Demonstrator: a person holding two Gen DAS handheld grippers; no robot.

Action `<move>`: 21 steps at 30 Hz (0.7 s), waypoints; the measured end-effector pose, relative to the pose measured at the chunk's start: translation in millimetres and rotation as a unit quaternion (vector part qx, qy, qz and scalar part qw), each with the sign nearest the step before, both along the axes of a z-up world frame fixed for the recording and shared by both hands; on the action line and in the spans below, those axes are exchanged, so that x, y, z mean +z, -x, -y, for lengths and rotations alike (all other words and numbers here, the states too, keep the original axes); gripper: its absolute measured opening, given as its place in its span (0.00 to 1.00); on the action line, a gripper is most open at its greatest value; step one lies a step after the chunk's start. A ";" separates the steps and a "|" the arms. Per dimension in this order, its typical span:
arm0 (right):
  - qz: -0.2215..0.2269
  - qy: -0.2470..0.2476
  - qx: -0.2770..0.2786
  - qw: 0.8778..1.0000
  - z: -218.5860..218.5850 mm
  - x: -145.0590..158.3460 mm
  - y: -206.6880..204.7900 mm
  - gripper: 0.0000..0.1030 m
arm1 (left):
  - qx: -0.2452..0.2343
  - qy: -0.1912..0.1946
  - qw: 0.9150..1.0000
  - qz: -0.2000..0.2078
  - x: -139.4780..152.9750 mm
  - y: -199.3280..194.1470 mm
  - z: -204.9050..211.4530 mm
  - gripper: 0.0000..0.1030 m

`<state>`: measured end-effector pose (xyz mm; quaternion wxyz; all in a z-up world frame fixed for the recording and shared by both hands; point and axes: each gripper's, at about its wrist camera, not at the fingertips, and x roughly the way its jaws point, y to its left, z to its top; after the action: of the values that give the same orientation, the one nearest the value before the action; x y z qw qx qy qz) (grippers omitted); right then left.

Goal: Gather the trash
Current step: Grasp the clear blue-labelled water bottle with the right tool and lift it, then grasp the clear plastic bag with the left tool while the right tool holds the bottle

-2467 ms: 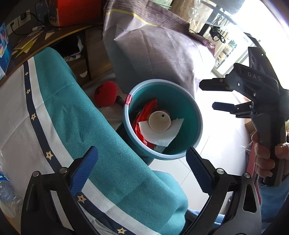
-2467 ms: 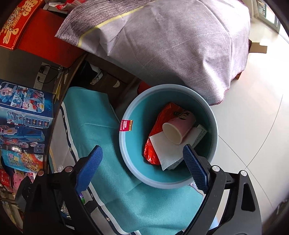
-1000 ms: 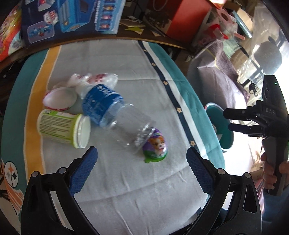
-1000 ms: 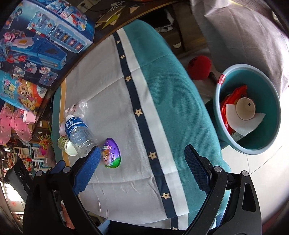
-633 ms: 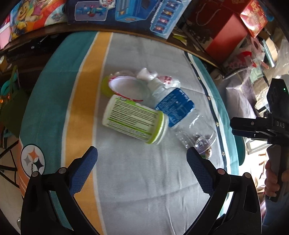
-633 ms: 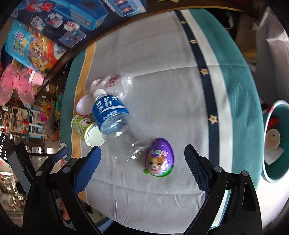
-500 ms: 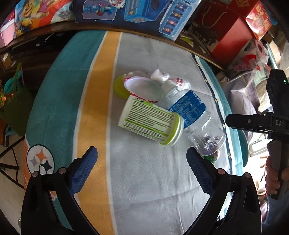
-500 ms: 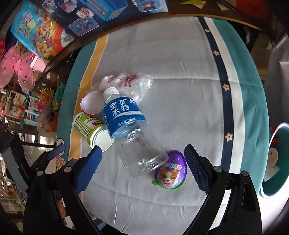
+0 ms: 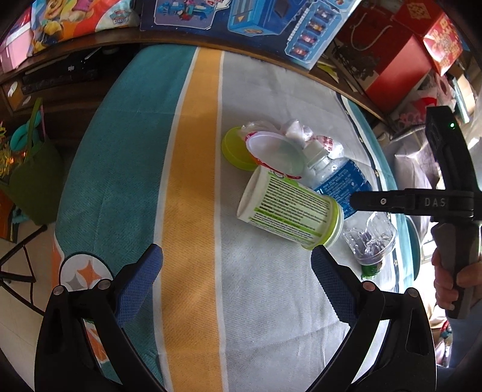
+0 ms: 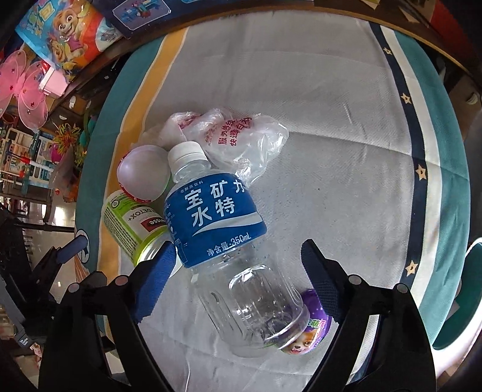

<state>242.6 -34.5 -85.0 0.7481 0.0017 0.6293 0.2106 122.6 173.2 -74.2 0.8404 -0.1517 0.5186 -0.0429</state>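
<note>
A clear water bottle (image 10: 217, 217) with a blue label lies on the striped tablecloth (image 10: 331, 105). My right gripper (image 10: 238, 262) hangs over it and its jaws are closing. The bottle's body lies between them, with a gap on the right side, so the pads are not pressing it. Touching the bottle are a green-and-white jar (image 9: 289, 208) on its side, a white half shell (image 10: 144, 172), a crumpled plastic bag (image 10: 241, 135) and a purple egg toy (image 10: 307, 334). My left gripper (image 9: 235, 271) is open and empty, just short of the jar.
A green lid (image 9: 235, 147) lies behind the half shell. The teal bin (image 10: 473, 301) shows past the table's right edge. Toy boxes (image 9: 271, 24) and red boxes (image 9: 391, 60) line the far side. A person's hand (image 9: 452, 286) holds the right gripper's handle.
Both grippers swung from the bin on the floor to the trash pile on the table. The right one came down over the bottle and its jaws narrowed. The left one drew up to the jar.
</note>
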 end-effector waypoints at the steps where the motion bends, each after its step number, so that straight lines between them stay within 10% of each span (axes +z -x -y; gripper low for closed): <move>1: -0.004 -0.004 0.000 1.000 -1.3 -2.8 -1.3 0.79 | 0.001 0.002 1.000 -0.001 -1.1 -0.9 -0.9 0.96; 21: 0.033 -0.107 -0.081 0.990 72.3 52.3 -8.5 0.63 | -0.071 -0.051 0.996 0.034 29.5 -48.4 47.5 0.96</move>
<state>251.1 -106.9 -32.7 0.7783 0.1259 0.5761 0.2155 171.1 125.7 -44.7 0.8591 -0.0701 0.5003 -0.0816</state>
